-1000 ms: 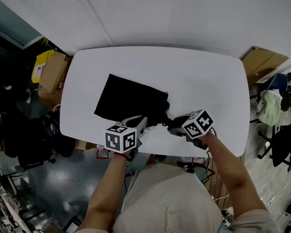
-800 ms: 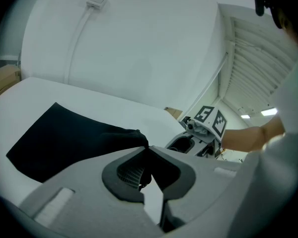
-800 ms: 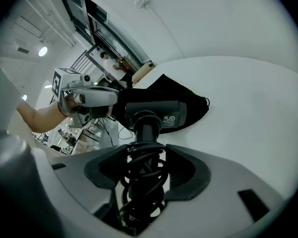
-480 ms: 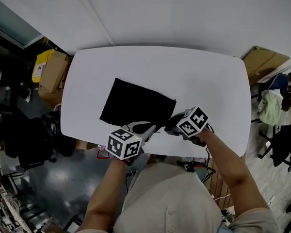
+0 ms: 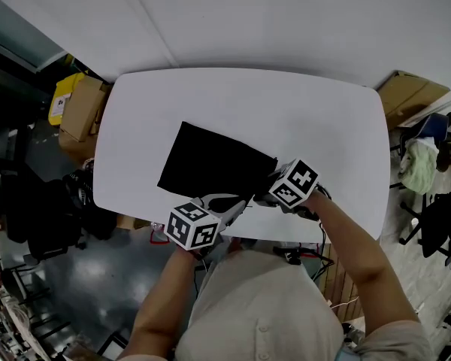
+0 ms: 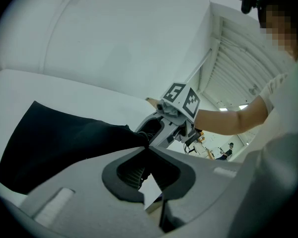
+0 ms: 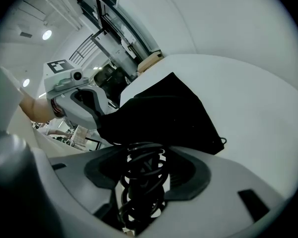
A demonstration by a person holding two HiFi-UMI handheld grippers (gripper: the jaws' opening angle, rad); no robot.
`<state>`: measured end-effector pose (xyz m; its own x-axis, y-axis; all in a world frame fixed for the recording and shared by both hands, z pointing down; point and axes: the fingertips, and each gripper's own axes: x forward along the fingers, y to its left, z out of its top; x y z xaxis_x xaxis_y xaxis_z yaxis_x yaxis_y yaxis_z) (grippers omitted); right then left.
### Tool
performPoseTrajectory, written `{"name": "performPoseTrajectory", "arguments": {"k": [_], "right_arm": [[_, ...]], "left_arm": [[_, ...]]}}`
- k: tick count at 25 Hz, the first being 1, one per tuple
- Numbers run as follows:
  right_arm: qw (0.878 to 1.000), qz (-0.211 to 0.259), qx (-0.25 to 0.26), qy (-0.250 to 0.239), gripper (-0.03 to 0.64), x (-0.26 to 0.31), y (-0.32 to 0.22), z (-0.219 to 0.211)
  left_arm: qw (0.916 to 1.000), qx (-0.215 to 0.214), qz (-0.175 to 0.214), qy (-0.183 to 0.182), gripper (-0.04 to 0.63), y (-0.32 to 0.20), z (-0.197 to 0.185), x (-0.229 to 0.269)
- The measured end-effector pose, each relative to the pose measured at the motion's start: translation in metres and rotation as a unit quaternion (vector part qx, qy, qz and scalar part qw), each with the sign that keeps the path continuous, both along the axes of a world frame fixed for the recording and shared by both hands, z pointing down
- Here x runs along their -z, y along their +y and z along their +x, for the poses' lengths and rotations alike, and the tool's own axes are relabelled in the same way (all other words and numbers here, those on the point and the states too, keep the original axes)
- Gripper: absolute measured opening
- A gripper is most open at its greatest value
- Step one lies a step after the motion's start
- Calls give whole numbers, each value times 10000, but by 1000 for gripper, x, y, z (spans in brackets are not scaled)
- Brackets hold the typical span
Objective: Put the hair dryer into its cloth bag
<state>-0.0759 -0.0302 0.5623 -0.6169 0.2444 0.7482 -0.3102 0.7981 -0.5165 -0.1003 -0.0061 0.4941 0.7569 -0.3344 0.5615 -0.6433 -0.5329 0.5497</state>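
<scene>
The black cloth bag (image 5: 210, 168) lies flat on the white table (image 5: 308, 119), its mouth toward the near edge. My left gripper (image 5: 237, 204) is shut on the bag's mouth edge (image 6: 134, 135), with the cloth pinched between its tips. My right gripper (image 5: 264, 198) sits right beside it at the mouth, and its jaws grip a bundle of coiled black cord (image 7: 141, 182). In the right gripper view the bag (image 7: 164, 113) bulges just ahead of the cord. The hair dryer's body is hidden; I cannot tell how much of it is inside the cloth.
Both grippers hover at the table's near edge, close to my body. Cardboard boxes (image 5: 79, 107) stand on the floor to the left. Another box (image 5: 406, 96) and a chair with clothes (image 5: 421, 164) are at the right.
The bag has slid to the right and now covers the dark thing that showed at its mouth. My left gripper moved right along the near edge; the right one turned slightly in place.
</scene>
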Motion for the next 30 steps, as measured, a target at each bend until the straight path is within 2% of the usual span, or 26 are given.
{"name": "performPoseTrajectory", "arguments": {"k": [6, 9, 14, 20, 30], "right_arm": [[9999, -34, 90, 44, 249, 1, -2, 3], [9999, 134, 93, 32, 249, 2, -3, 0], [9993, 335, -135, -93, 249, -3, -1, -9], [9978, 532, -300, -251, 249, 0, 2, -16], [9955, 620, -416, -590, 249, 11, 1, -30]], "left_arm": [[9997, -97, -156, 168, 28, 11, 0, -1], [9994, -42, -151, 302, 28, 11, 4, 2], [9970, 196, -192, 723, 28, 4, 9, 13], [9898, 321, -269, 1362, 28, 10, 26, 29], [9874, -31, -64, 1582, 27, 13, 41, 50]]}}
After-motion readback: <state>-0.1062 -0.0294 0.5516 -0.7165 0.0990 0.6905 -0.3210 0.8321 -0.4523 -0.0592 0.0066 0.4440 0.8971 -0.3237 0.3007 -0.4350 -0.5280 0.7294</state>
